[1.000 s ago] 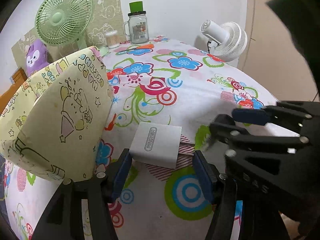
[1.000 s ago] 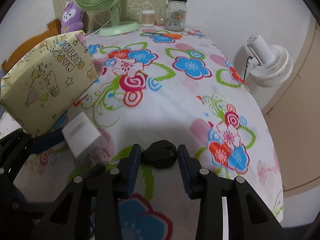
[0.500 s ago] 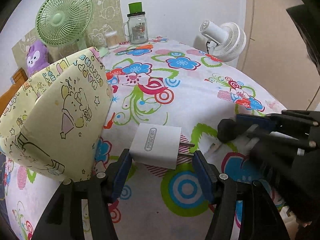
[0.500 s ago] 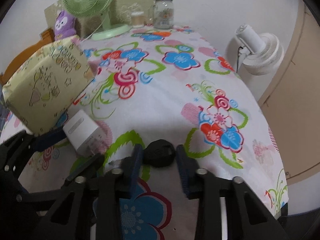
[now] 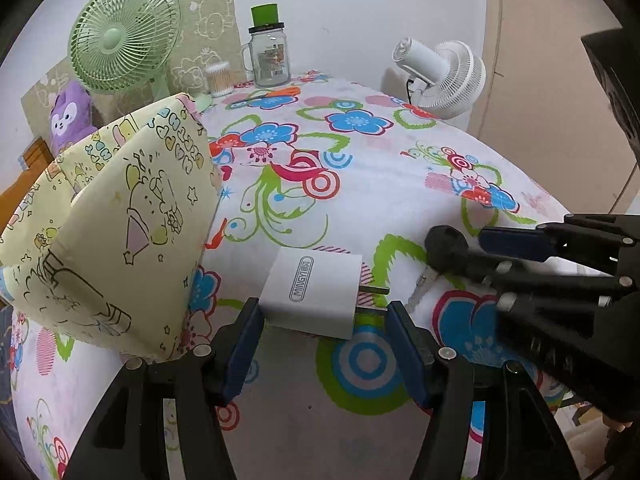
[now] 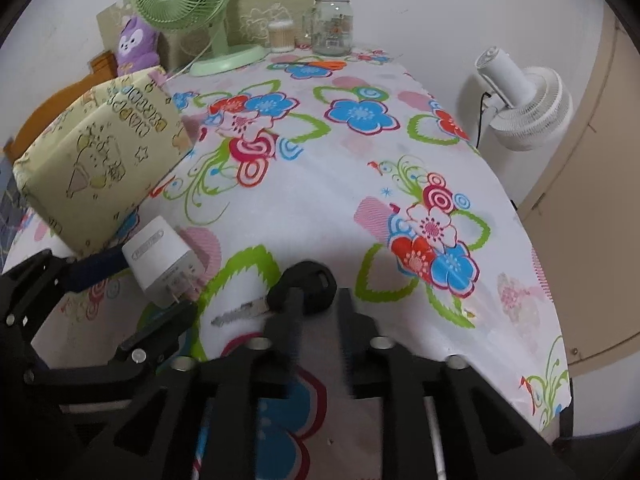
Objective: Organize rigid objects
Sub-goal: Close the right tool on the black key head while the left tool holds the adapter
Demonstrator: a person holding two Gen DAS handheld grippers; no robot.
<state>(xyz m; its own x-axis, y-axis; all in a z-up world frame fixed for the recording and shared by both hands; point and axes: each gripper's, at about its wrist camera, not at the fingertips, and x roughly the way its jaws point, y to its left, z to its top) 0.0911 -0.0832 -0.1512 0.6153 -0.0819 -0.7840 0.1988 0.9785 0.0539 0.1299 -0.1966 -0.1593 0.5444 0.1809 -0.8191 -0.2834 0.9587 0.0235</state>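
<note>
A: Charger (image 5: 316,292), white, lies flat on the flowered tablecloth (image 5: 360,184), prongs pointing right, sitting between the spread fingers of my left gripper (image 5: 326,342). Not pinched yet, gaps both sides.

B: And the key?

A: Key (image 6: 308,286), black head, metal blade sticking out left, is in my right gripper (image 6: 316,312). Fingers look pressed on the head, but it's blurred, so that's my read.

B: Risks?

A: The left pad is close to the charger body, the right pad near the prong tips. If I close like this, I'd guess the pad catches the prongs and the charger twists or skids out. Also the yellow fabric bin (image 5: 116,216) stands just beside my left finger, easy to bump. The two grippers are close too; the key blade points toward the charger and could knock it.
</note>
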